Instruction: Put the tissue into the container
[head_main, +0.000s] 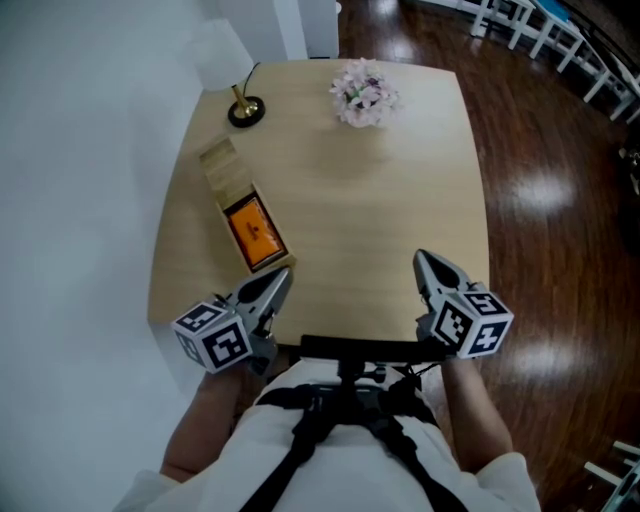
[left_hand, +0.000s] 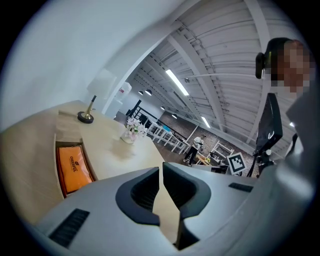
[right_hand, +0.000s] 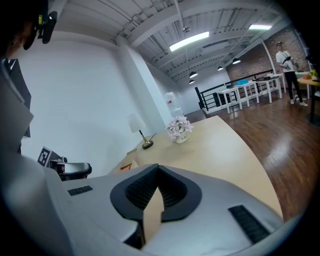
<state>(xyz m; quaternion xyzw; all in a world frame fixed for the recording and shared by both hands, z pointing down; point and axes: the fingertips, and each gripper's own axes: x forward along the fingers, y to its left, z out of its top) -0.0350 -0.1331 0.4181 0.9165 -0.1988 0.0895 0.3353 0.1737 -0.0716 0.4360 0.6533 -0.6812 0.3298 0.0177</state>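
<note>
1. Head view: the orange tissue pack (head_main: 254, 232) lies inside the open wooden container (head_main: 222, 165) on the table (head_main: 380, 200). The left gripper (head_main: 285, 275) is just beside the container's near end.
2. Left gripper view: its jaws meet, holding nothing.
3. Right gripper view: the right gripper (right_hand: 157, 167) is closed, also holding nothing.

In the head view, toward 10 o'clock, the orange tissue pack (head_main: 254, 232) fills the wooden container (head_main: 222, 165) and hides its floor. The pack's print is too small to read there. At 11 o'clock the lamp (head_main: 244, 109) has a white shade that nearly melts into the white wall. At 1 o'clock white chairs (head_main: 530, 25) are cut by the top edge. At 6 o'clock a black bar (head_main: 365, 348) covers part of the table (head_main: 400, 200)'s near edge, and the person's arms (head_main: 200, 440) run off the bottom.
</note>
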